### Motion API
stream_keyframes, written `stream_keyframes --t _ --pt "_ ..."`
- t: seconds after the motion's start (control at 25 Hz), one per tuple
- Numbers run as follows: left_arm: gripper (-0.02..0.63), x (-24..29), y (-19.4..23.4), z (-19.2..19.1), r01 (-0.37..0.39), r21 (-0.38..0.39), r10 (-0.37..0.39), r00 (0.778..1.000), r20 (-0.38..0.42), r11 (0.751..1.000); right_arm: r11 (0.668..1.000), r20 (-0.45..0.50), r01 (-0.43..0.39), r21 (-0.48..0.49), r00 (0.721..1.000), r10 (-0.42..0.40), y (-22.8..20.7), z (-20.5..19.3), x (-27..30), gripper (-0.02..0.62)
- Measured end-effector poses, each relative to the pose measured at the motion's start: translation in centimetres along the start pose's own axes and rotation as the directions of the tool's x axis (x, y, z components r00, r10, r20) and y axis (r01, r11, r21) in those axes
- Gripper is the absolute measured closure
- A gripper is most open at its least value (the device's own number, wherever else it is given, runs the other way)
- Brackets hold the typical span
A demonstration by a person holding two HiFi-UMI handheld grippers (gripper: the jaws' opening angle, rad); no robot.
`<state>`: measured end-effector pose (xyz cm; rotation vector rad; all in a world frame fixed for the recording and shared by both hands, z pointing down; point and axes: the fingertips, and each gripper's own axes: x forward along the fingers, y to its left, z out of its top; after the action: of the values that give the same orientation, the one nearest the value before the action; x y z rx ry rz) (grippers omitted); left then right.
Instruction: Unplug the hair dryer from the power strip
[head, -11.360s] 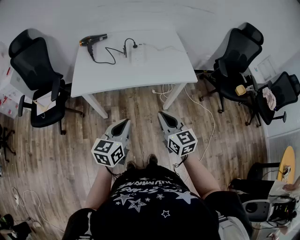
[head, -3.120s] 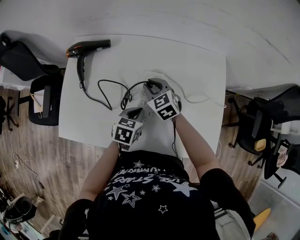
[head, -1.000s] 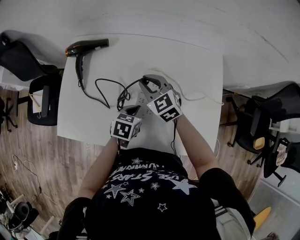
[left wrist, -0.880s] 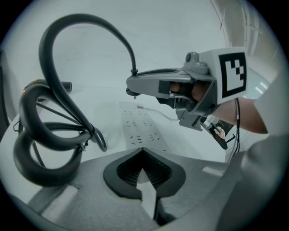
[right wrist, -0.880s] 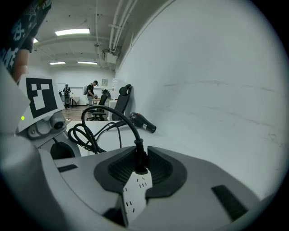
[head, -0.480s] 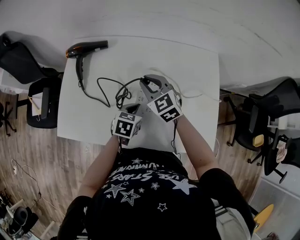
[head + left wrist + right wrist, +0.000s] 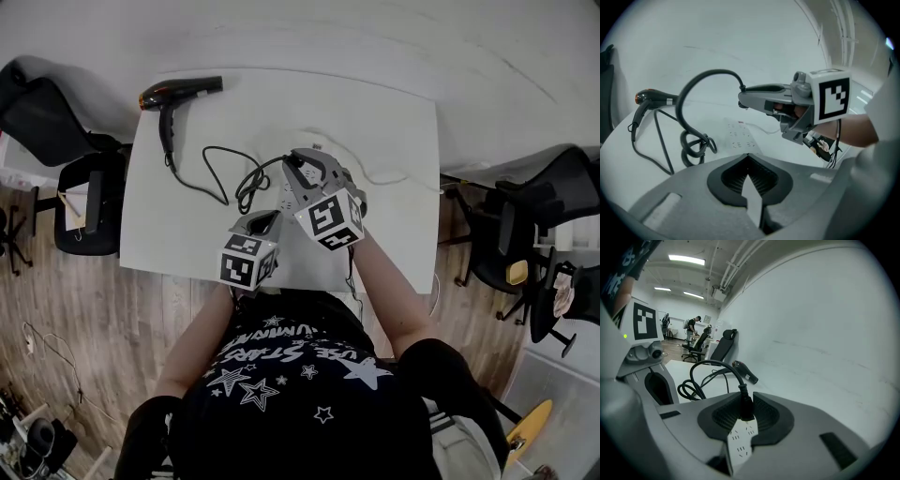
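A black hair dryer point(image 7: 173, 94) point(image 7: 651, 98) point(image 7: 745, 371) lies at the far left corner of the white table point(image 7: 394, 122). Its black cord point(image 7: 246, 187) point(image 7: 696, 145) loops across the table and arches up to a black plug point(image 7: 743, 404). My right gripper point(image 7: 292, 161) point(image 7: 743, 97) point(image 7: 741, 393) is shut on that plug and holds it a little above the white power strip point(image 7: 739, 137) point(image 7: 739, 441). My left gripper point(image 7: 265, 217) point(image 7: 749, 156) is shut with nothing in it, just short of the strip's near end.
Black office chairs stand left of the table point(image 7: 47, 103) and to its right point(image 7: 516, 244). The strip's thin white cable point(image 7: 394, 178) runs off to the right. The floor is wood. People stand far off across the room point(image 7: 693, 324).
Both grippers have risen and drawn back slightly. The plug has come up with the right gripper, and the cord now arches higher over the table.
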<state>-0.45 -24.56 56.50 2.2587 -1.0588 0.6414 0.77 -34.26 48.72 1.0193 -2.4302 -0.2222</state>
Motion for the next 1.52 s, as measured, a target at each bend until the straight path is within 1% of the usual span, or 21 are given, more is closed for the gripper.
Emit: stream_keyframes --t 0.12,0.36,0.68,0.88,1.2,1.52 --pt "0.598 -2.5 0.1 -0.7 0.005 -0.017 -0.004 1.0 0.029 1.0 0.999 0.004 0.04 0.0 0.999 -0.04 0.5 0.5 -1.2 0.512" --pt "0.598 -6.6 2.0 -2.7 -0.026 -0.06 0.029 0.998 0.051 0.998 0.993 0.001 0.11 0.046 0.994 -0.11 1.4 1.4 -3.3 0.512" --pt "0.599 -11.2 2.1 -3.9 -0.031 -0.044 0.036 0.993 0.116 0.999 0.982 0.018 0.185 0.043 0.982 -0.186 4.5 3.3 -6.8 0.512" --pt "0.6 -14.3 2.0 -5.2 -0.028 -0.052 0.036 0.986 0.161 0.998 0.971 0.027 0.237 0.031 0.971 -0.238 7.1 4.4 -9.9 0.512" --pt "0.598 -18.6 2.3 -6.6 -0.027 -0.062 0.04 0.973 0.226 0.998 0.948 0.016 0.315 0.053 0.948 -0.316 10.2 4.6 -14.7 0.512" --pt "0.598 -21.6 1.8 -8.3 -0.008 -0.037 0.017 0.968 0.251 0.999 0.918 -0.023 0.383 0.1 0.923 -0.383 13.2 3.5 -19.4 0.512"
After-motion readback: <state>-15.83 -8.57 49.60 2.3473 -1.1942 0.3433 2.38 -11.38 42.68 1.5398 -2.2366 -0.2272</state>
